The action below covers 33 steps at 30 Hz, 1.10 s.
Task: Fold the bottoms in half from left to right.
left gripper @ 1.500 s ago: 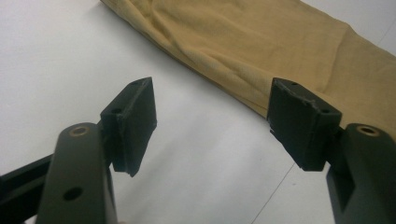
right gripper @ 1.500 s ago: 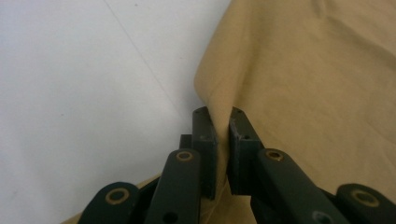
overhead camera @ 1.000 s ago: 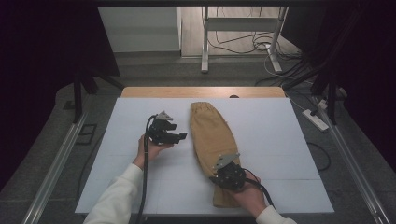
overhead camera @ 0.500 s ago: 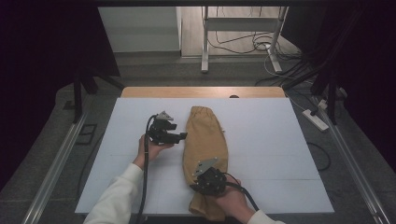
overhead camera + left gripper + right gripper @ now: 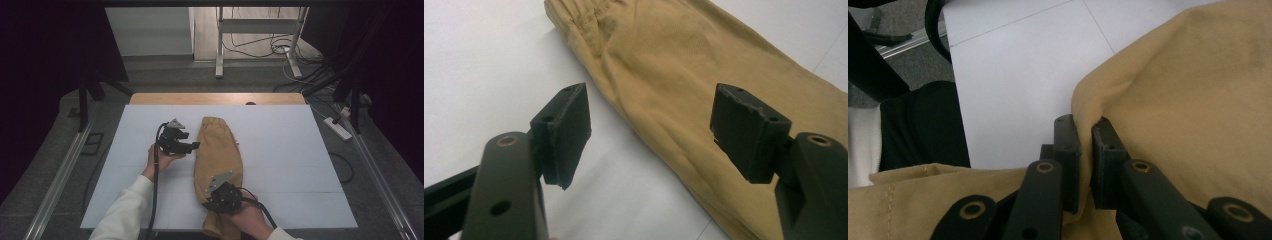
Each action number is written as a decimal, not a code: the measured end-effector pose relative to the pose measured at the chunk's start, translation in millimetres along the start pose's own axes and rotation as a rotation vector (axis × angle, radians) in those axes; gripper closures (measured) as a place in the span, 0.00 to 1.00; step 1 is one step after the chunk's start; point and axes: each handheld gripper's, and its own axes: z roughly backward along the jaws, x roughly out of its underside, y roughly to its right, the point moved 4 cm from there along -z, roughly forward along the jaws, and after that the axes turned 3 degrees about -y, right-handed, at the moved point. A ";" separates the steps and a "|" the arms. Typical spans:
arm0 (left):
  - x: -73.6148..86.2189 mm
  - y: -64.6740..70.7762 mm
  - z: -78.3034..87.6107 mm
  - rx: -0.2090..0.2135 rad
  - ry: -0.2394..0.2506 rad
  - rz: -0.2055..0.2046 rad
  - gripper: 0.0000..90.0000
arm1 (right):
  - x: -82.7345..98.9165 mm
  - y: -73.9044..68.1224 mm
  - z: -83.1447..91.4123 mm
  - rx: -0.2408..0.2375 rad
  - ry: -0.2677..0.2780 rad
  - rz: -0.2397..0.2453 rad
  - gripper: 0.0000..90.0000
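Room: dark curtains hang on both sides in the high view; grey floor beyond the table carries loose cables and a metal stand's legs.
Table (image 5: 300,150): white sheet over a wooden top, whose far edge shows as a tan strip; metal rails run along both sides.
Tan garment (image 5: 218,160): lies near the middle of the table, long axis running from the far side toward the person, leaning slightly; its near end hangs over the table's front edge. The gathered, narrower end points away from the person. It is folded into a long, narrow shape.
Person: white sleeves come in from the bottom of the high view, one hand on each tool.
Left claw (image 5: 192,145): held just left of the garment, about level with its upper half, jaws pointing toward the cloth.
Right claw (image 5: 209,197): sits on the garment's near part, by its left edge.
Left gripper view: left claw (image 5: 649,135) stands wide open with nothing between the jaws; one jaw is over white table, the other over tan garment (image 5: 704,90). The gathered seam at the garment's end shows at top, detail too small to make out from above.
Right gripper view: right claw (image 5: 1085,145) is closed on a raised fold of tan garment (image 5: 1198,100), the cloth pinched between the two pads. A stitched hem crosses the bottom left, and white table (image 5: 1013,65) lies beyond. From above, the hand and tool hide this pinch.
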 end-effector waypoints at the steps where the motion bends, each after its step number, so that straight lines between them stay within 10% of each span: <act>1: -0.1 0.1 0.0 0.000 0.000 -0.001 0.36 | 0.0 -0.2 0.1 -0.001 0.000 0.001 0.92; 12: -0.3 -0.1 0.4 -0.001 0.000 -0.003 0.35 | -10.5 1.2 21.0 0.072 0.179 0.014 0.47; 19: 0.2 -0.3 -1.0 0.001 -0.005 0.002 0.35 | -4.5 28.7 43.0 0.136 0.248 -0.036 0.43; 33: -0.3 0.5 -4.6 0.005 -0.013 -0.008 0.35 | 18.7 72.0 51.5 0.205 0.218 -0.133 0.42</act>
